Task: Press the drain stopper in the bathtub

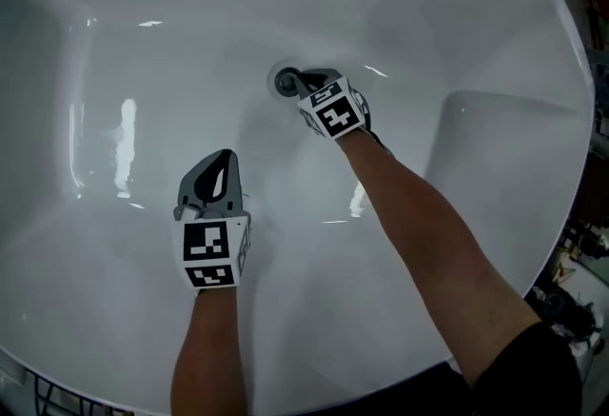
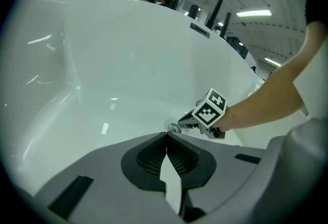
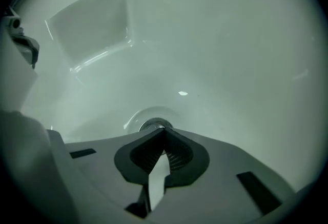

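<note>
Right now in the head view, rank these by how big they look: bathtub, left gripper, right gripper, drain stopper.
1. bathtub: fills the frame.
2. left gripper.
3. right gripper: looks smaller, but it is farther from the camera, so the two may really match.
4. drain stopper: smallest, partly covered by the right gripper.

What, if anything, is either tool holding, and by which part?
Nothing: left tool and right tool are shut, empty; the right's tip is at the drain stopper.

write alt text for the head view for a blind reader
Seen from above, the right gripper, jaws shut, has its tip at the drain stopper in the floor of a white bathtub. The left gripper, also shut, is nearer the viewer, away from it.
</note>
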Demonstrator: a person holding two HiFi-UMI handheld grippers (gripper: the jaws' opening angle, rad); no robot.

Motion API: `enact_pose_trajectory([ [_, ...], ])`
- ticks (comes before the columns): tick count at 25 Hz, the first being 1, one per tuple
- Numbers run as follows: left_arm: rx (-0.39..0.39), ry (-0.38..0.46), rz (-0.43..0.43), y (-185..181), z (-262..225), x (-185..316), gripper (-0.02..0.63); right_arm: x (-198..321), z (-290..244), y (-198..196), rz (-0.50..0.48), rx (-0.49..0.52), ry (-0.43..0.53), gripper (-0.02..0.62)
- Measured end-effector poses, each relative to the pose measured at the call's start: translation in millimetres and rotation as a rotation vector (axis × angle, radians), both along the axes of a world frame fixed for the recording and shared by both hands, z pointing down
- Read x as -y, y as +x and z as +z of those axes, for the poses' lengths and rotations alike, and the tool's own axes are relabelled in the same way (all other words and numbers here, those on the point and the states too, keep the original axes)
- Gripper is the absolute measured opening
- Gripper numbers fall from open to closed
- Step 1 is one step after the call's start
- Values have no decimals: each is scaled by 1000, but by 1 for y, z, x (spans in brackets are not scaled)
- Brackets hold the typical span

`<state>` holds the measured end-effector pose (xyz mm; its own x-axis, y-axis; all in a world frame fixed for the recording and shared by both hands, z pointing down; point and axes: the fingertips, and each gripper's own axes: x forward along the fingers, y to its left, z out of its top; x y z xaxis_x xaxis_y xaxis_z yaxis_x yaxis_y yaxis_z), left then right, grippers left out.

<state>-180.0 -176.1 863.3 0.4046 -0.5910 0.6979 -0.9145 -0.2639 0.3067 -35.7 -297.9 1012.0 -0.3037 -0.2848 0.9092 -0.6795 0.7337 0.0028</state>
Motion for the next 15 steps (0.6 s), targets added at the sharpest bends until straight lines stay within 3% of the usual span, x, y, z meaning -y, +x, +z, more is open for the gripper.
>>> enact_pose_trajectory([
  [5, -1, 37, 47, 6, -3, 7, 15, -28, 27, -8, -129, -116, -110, 15],
  [11, -44, 3, 20, 10, 2, 5, 15, -27, 29, -13, -117, -136, -70, 15],
  [15, -28, -25, 17, 1, 14, -1, 15, -23, 29, -17, -146, -148, -52, 17],
])
